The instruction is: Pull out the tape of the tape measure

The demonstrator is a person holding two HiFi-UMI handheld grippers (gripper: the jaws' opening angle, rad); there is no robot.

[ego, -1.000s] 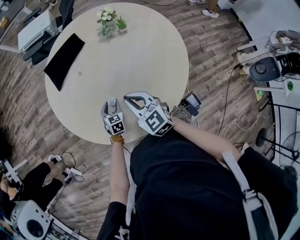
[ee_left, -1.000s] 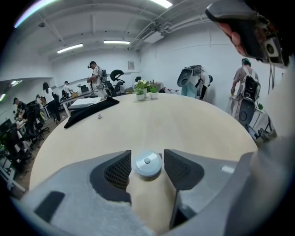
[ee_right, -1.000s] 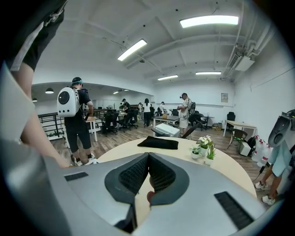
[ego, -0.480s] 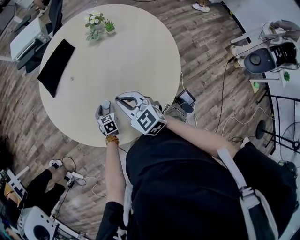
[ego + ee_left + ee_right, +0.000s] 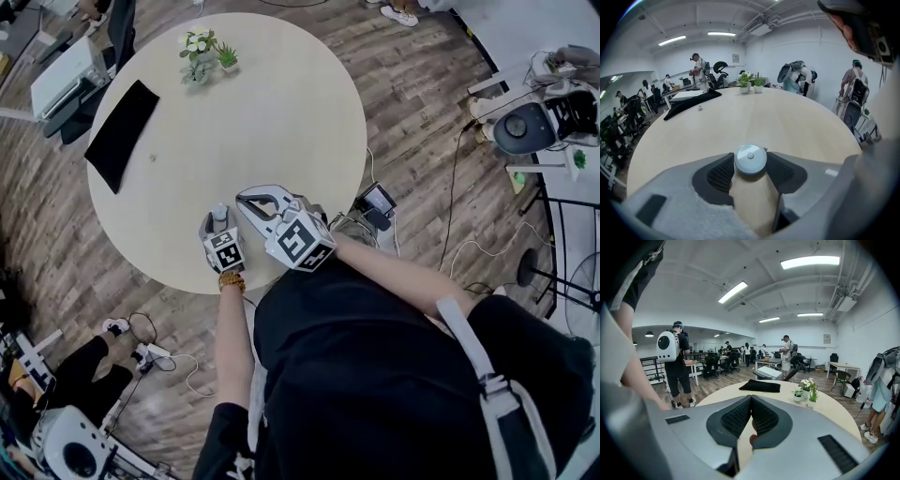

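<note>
Sitting near the table (image 5: 309, 141) edge, the tape measure (image 5: 750, 160) has open surface ahead.

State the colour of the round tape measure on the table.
The tape measure is pale grey-white; left gripper view shows it best.

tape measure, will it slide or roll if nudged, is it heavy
The tape measure is a small, smooth round disc lying flat on the table, so it would probably slide rather than roll. It looks like hard plastic: likely stiff and light. Its curved rim may slip from a loose pinch.
</note>
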